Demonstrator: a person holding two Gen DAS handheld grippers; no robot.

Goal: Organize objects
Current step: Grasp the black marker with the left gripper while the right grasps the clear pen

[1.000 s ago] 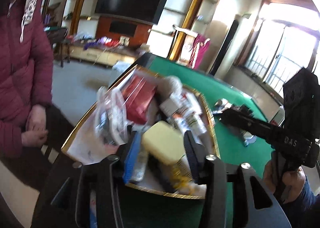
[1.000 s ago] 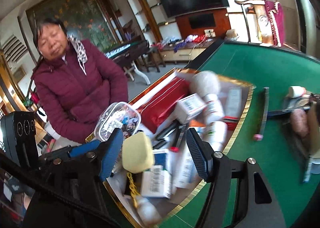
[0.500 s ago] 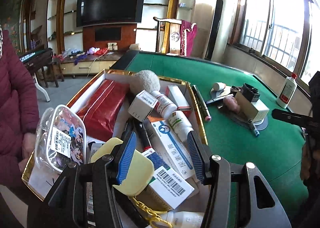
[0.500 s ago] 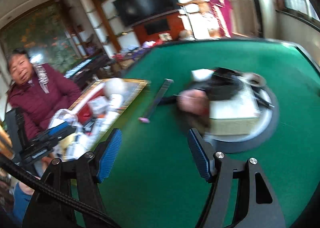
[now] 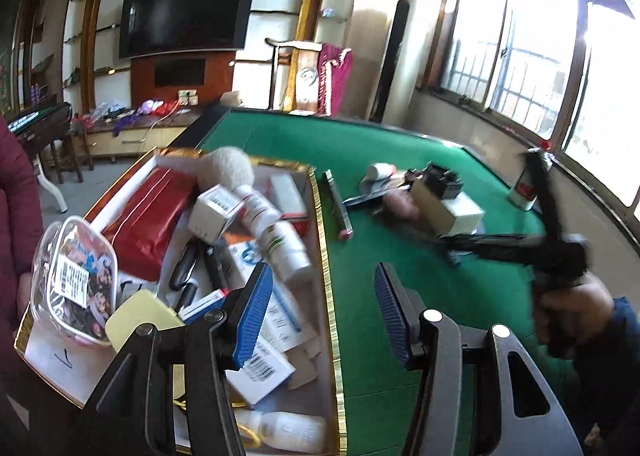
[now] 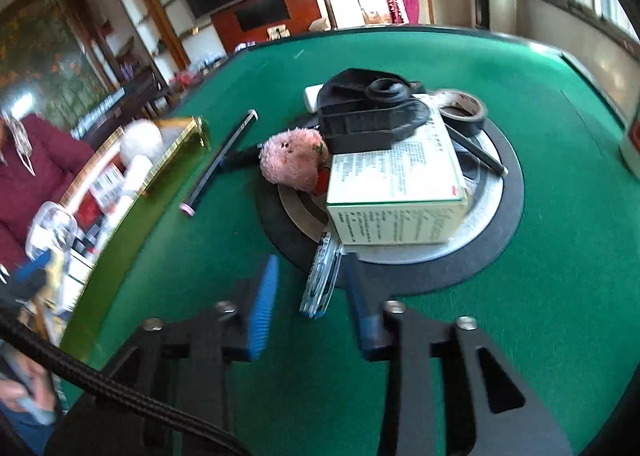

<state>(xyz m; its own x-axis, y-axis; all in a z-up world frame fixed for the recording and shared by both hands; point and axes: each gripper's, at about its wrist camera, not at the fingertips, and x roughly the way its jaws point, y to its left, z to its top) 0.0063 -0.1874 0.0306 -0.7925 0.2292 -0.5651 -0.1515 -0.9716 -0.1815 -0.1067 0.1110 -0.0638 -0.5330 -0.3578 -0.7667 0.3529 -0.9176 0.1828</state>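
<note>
Our right gripper was closing round the clear blue-capped plastic case, pads not yet touching; we judged centring it best.

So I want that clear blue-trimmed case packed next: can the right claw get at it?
Probably yes: the clear blue-trimmed case already lies between the closing right claw, with nothing lying over it.

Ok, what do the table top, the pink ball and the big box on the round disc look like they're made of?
Table top: green felt-like cloth, matte, no shine. Pink ball: fuzzy plush, fibres stand out at its edge. Box: printed cardboard by the look, sharp folded edges, slightly glossy white and green faces.
</note>
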